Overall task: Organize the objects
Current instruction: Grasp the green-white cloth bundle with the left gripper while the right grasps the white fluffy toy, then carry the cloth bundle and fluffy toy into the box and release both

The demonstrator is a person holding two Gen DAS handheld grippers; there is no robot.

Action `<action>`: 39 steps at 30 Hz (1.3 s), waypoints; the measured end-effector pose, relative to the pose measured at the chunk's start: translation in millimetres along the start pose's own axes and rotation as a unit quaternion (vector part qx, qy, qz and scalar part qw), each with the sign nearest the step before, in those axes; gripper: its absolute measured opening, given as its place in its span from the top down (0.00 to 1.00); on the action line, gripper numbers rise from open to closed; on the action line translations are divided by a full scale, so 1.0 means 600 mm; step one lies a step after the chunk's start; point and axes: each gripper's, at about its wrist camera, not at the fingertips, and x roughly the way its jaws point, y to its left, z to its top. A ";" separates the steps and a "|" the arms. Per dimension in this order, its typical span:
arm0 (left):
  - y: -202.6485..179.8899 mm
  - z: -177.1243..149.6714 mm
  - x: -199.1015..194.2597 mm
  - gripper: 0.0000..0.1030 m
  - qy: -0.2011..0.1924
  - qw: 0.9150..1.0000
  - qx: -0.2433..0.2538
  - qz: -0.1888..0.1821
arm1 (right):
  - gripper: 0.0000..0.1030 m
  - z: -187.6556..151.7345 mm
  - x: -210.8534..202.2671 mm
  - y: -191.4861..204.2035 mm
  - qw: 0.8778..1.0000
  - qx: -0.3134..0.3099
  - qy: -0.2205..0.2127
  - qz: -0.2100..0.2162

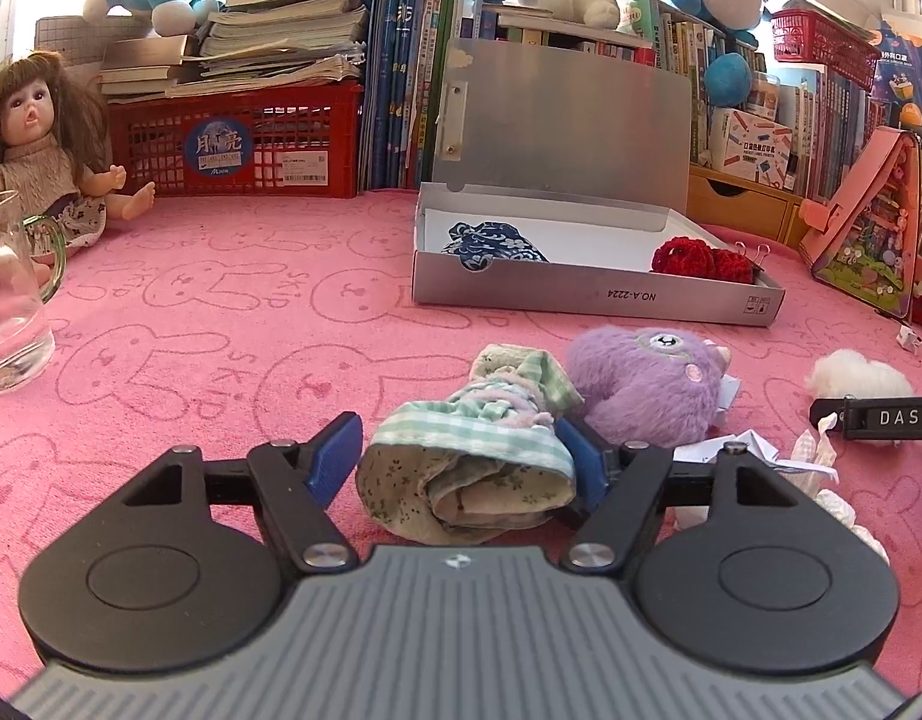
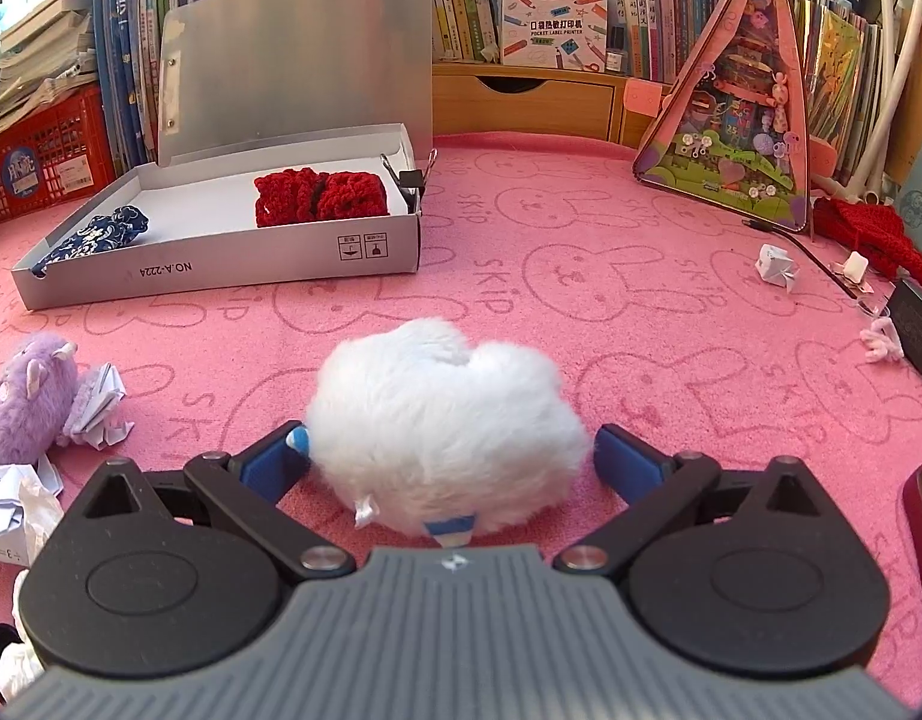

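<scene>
Checked green cloth bundle (image 1: pixel 469 468) is lying between the left gripper's (image 1: pixel 461 462) half-closed pads; the far pad is touching fabric, the near one is standing just clear. White fluffy toy (image 2: pixel 443 426) is sitting between the right gripper's (image 2: pixel 452 459) wide fingers, not squeezed. Grey box (image 1: pixel 592 294) is waiting ahead, lid up. Risk: soft layers slipping or unrolling if pinched shallowly; purple plush (image 1: pixel 646 384) beside may snag.

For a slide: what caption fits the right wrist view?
Right tool straddling a white fluffy toy on the pink mat.
</scene>
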 end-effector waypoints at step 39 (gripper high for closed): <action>0.024 0.006 0.012 0.50 0.017 0.999 -0.024 0.023 | 0.22 -0.006 -0.046 0.010 0.994 -0.009 -0.070 0.077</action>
